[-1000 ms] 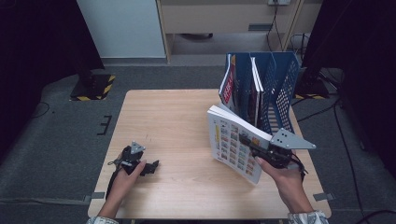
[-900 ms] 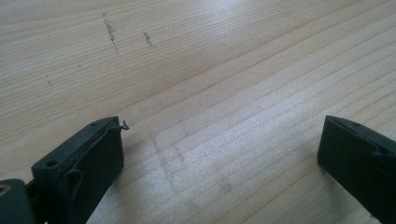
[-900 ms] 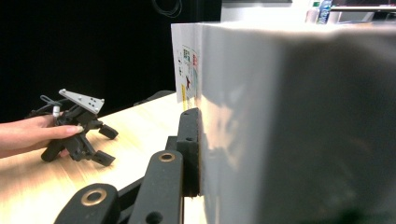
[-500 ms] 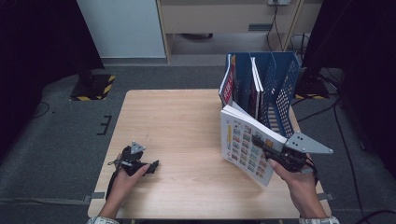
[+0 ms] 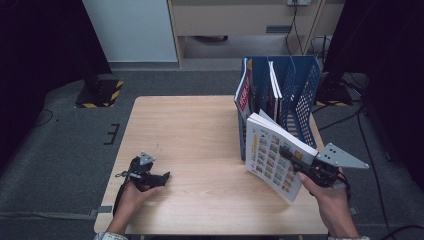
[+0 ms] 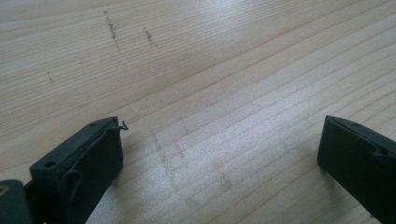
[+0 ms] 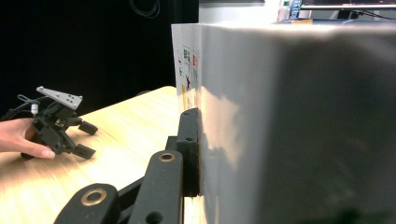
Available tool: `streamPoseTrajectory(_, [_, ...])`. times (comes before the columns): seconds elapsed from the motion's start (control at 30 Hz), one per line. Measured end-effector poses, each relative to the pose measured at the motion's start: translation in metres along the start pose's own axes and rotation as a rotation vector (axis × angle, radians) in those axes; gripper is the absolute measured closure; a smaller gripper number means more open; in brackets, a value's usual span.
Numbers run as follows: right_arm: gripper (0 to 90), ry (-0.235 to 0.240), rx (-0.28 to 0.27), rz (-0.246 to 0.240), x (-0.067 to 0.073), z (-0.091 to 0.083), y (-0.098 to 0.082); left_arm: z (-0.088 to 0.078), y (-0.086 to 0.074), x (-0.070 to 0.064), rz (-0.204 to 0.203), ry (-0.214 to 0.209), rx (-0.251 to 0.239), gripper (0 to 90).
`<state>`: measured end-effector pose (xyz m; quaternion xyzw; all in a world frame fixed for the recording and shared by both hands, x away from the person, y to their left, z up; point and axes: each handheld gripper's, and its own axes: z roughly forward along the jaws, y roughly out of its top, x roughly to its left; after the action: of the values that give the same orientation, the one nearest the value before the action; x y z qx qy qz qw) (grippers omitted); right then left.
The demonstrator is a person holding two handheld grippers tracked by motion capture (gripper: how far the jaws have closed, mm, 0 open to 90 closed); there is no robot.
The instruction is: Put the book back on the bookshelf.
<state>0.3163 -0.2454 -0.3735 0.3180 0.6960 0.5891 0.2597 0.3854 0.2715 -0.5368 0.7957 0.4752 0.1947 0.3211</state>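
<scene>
A thick white book (image 5: 272, 155), its cover printed with small coloured pictures, stands upright and tilted above the table's right side, just in front of a blue file rack (image 5: 302, 95). My right gripper (image 5: 291, 153) is shut on its lower edge. In the right gripper view the book (image 7: 289, 121) blocks the right half, one black jaw is pressed flat against its cover, and the other jaw is hidden behind it. My left gripper (image 5: 162, 177) lies on the wooden table (image 5: 190, 130) at the front left, held by a hand, open. Bare wood (image 6: 210, 70) lies between its spread jaws (image 6: 219, 154).
The rack holds a red-and-white book (image 5: 245, 92) in its left slot and a thin white one (image 5: 272, 87) in the middle. The left gripper (image 7: 86, 139) and its hand (image 7: 18, 135) show far off in the right gripper view. Dark floor surrounds the table.
My right gripper has carried the book to the right, closer to the front of the blue rack. The left gripper has stayed where it was.
</scene>
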Motion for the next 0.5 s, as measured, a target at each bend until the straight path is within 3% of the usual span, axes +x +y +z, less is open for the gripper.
streamPoseTrajectory(0.5, [73.9,-0.038,-0.006,0.013,-0.01,-0.018,-0.003,0.0,0.0,0.0,0.0,0.0,0.0,0.0])
